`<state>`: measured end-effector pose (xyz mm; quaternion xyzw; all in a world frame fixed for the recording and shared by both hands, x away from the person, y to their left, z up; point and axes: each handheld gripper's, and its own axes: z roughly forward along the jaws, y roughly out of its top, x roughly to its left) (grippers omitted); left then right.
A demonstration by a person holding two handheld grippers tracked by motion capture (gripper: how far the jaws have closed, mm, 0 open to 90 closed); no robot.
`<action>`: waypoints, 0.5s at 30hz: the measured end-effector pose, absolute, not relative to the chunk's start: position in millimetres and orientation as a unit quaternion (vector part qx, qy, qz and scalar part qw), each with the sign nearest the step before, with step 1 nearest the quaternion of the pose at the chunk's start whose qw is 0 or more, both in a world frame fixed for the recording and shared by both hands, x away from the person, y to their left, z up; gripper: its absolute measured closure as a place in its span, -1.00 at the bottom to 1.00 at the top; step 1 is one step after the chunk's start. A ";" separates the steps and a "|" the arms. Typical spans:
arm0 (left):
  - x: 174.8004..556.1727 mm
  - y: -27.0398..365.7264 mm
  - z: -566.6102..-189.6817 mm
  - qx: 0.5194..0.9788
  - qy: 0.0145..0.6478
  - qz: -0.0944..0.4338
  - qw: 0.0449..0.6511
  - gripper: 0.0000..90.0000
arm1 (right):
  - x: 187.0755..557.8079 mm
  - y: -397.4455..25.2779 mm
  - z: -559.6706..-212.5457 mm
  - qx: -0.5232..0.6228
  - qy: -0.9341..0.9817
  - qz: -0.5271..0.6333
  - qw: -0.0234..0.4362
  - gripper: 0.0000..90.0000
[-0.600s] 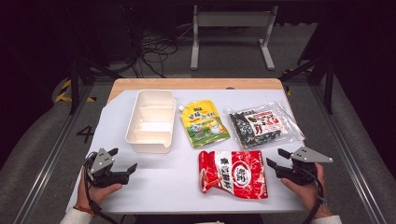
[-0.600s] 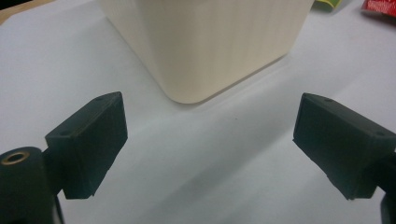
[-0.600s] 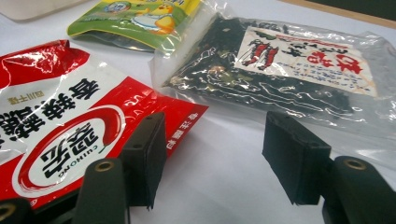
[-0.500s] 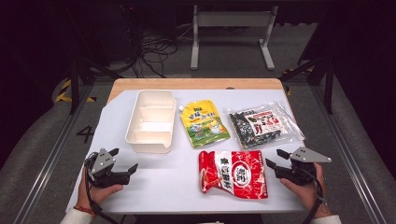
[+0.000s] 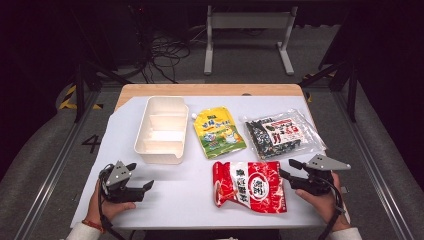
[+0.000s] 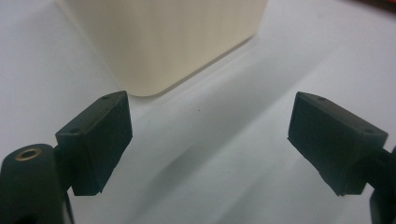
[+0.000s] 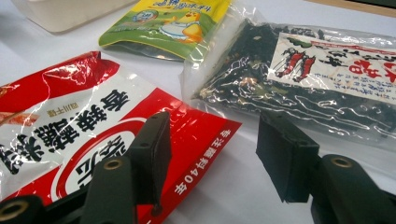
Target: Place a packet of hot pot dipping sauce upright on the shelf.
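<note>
Clearly your right claw point(image 5: 289, 168) stood wide open and empty at the red packet point(image 5: 250, 186), whose near corner you needed squarely between the jaws.

Three snack packets point(image 5: 249, 185), one divided white tray point(image 5: 161, 129), two tongs point(image 5: 289, 170).

A yellow-green pouch point(image 5: 220, 132) lies beside a cream divided tray point(image 5: 161, 130).
</note>
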<state>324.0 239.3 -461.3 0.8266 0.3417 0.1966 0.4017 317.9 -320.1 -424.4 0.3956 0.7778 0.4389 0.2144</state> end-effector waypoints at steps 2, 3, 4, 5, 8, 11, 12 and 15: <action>324.7 238.2 -461.9 0.831 0.336 0.196 0.399 -0.69 | 319.6 -319.2 -421.7 0.392 0.780 0.436 0.218 0.05; 325.1 237.3 -462.7 0.831 0.336 0.194 0.398 -0.69 | 320.0 -318.8 -420.3 0.391 0.780 0.437 0.219 0.05; 325.7 237.0 -463.0 0.833 0.334 0.192 0.397 -0.69 | 320.4 -318.6 -419.3 0.390 0.779 0.439 0.218 0.05; 326.4 236.2 -463.6 0.834 0.334 0.192 0.395 -0.69 | 321.1 -318.5 -418.7 0.389 0.780 0.439 0.217 0.05; 327.9 233.2 -465.4 0.841 0.328 0.189 0.387 -0.69 | 326.6 -315.3 -417.3 0.385 0.786 0.434 0.215 0.08; 326.7 230.8 -466.1 0.846 0.323 0.186 0.381 -0.68 | 332.3 -310.4 -415.3 0.380 0.790 0.430 0.215 0.11; 326.3 230.3 -465.9 0.846 0.321 0.186 0.382 -0.68 | 333.9 -308.6 -414.1 0.379 0.790 0.431 0.213 0.11; 326.5 230.5 -465.6 0.846 0.322 0.185 0.384 -0.68 | 337.4 -304.5 -411.2 0.375 0.792 0.432 0.212 0.13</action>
